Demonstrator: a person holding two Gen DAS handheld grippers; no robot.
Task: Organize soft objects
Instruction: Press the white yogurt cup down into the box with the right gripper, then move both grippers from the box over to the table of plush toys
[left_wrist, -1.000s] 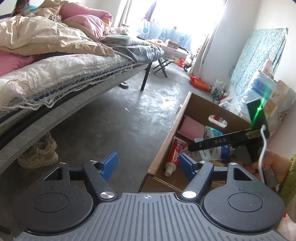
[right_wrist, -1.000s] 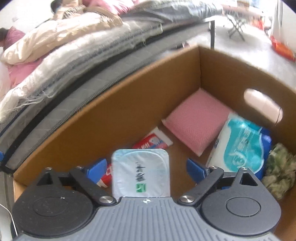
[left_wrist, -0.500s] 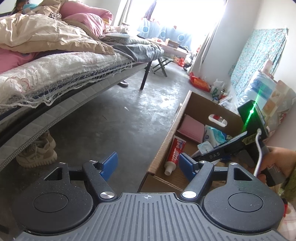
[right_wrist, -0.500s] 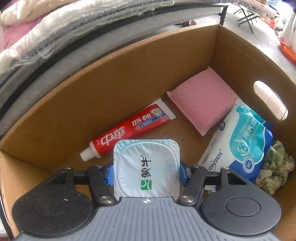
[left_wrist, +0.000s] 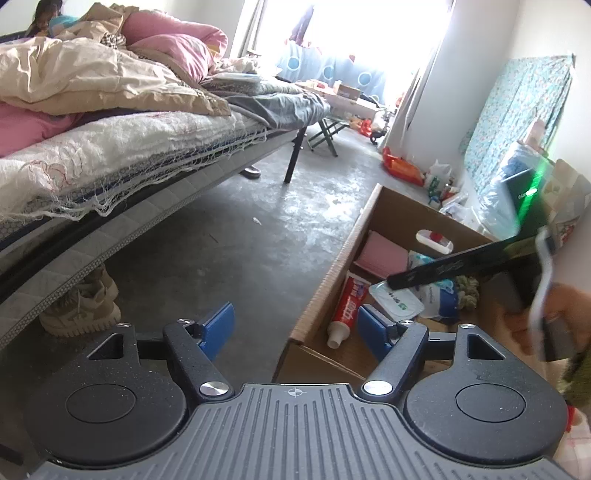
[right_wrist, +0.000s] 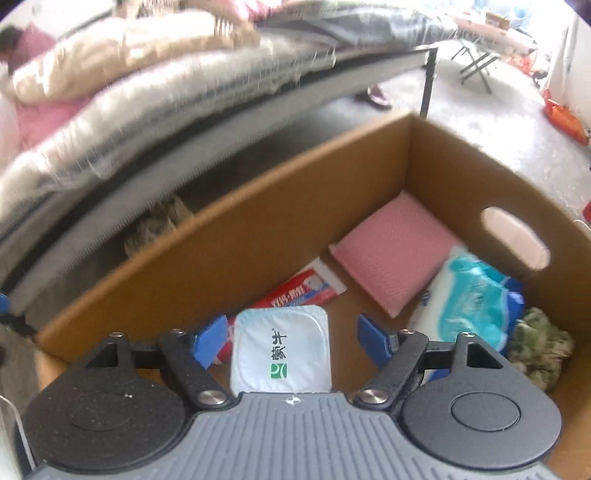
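Note:
An open cardboard box (right_wrist: 295, 206) on the floor holds a pink sponge (right_wrist: 399, 251), a red toothpaste tube (right_wrist: 303, 291), a blue-and-white tissue pack (right_wrist: 472, 299) and a green camouflage cloth (right_wrist: 539, 347). A white yogurt cup (right_wrist: 280, 350) lies in the box between the blue pads of my right gripper (right_wrist: 291, 338). Its jaws are opening, with a gap on each side of the cup. My left gripper (left_wrist: 295, 328) is open and empty over the floor by the box's near corner (left_wrist: 295, 336). From the left wrist, the right gripper's black finger (left_wrist: 443, 267) reaches over the cup (left_wrist: 397, 301).
A low bed (left_wrist: 110, 166) piled with quilts and pillows runs along the left, with beige shoes (left_wrist: 81, 306) under it. Bare concrete floor (left_wrist: 240, 240) lies between bed and box. Bags and bottles (left_wrist: 439, 181) crowd the right wall. A person's hand (left_wrist: 565, 317) holds the right gripper.
The right gripper closed on the yogurt cup low in the box, then let go and rose; the cup now lies free between its pads. The left gripper kept still.

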